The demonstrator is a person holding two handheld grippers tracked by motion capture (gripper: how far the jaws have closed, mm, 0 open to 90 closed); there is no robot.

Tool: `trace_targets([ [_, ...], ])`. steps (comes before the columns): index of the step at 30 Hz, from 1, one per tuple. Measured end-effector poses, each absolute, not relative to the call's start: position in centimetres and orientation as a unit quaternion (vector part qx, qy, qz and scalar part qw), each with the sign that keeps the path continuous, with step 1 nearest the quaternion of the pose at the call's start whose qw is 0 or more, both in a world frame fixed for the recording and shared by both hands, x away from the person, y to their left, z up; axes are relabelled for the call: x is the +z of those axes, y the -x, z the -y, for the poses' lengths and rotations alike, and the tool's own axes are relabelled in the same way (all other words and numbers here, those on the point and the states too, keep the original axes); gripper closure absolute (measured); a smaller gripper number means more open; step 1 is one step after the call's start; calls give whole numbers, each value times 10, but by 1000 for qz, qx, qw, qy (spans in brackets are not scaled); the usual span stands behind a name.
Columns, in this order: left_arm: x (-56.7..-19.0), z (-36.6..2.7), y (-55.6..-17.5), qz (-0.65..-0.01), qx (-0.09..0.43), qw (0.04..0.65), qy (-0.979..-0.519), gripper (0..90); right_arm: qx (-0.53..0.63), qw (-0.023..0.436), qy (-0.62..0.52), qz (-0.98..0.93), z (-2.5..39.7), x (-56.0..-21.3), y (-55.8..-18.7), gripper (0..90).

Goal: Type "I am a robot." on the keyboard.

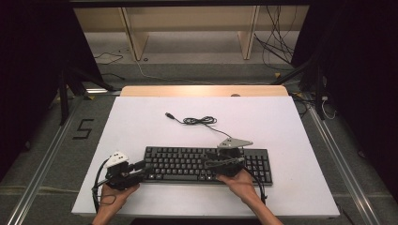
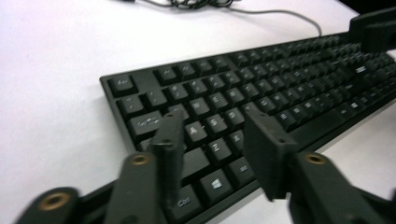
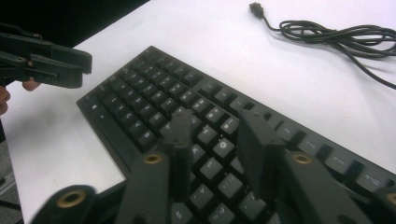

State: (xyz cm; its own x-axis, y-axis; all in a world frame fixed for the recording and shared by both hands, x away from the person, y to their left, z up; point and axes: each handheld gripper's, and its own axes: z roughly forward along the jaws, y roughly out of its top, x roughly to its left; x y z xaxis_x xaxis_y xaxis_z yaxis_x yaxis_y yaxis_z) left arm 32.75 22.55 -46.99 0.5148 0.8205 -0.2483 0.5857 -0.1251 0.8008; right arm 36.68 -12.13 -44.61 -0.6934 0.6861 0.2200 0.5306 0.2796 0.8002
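A black keyboard (image 1: 206,164) lies across the near half of the white table top (image 1: 141,122). Its grey cable (image 1: 199,121) is coiled behind it and ends in a USB plug (image 1: 168,114). My left gripper (image 1: 144,167) is at the keyboard's left end. In the left gripper view it (image 2: 215,123) stands open just above the letter keys of the keyboard (image 2: 280,88). My right gripper (image 1: 209,160) hovers over the keyboard's right half, pointing left. In the right gripper view it (image 3: 215,119) is open above the keys (image 3: 154,98), holding nothing.
A wooden strip (image 1: 204,91) edges the far side of the table. Beyond it stand shelf legs (image 1: 136,37), and loose cables (image 1: 277,47) lie on the floor. In the right gripper view the coiled cable (image 3: 336,35) lies behind the keyboard and the left gripper (image 3: 46,58) shows at upper left.
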Motion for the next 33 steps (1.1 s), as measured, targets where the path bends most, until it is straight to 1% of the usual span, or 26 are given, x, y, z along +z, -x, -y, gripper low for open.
trace_targets([
  [5, -472, -226, -329, -476, 128, 448, -746, 771, 452, 79, -382, -802, 110, -450, -373, 810],
  [10, -474, -225, -330, -472, 131, 433, -757, 880, 441, 76, -384, -808, 98, -454, -378, 897],
  [19, -476, -225, -332, -472, 122, 421, -764, 889, 415, 80, -391, -818, 82, -462, -386, 900],
  [33, -479, -225, -335, -480, 113, 414, -765, 889, 396, 77, -400, -823, 75, -472, -393, 900],
])
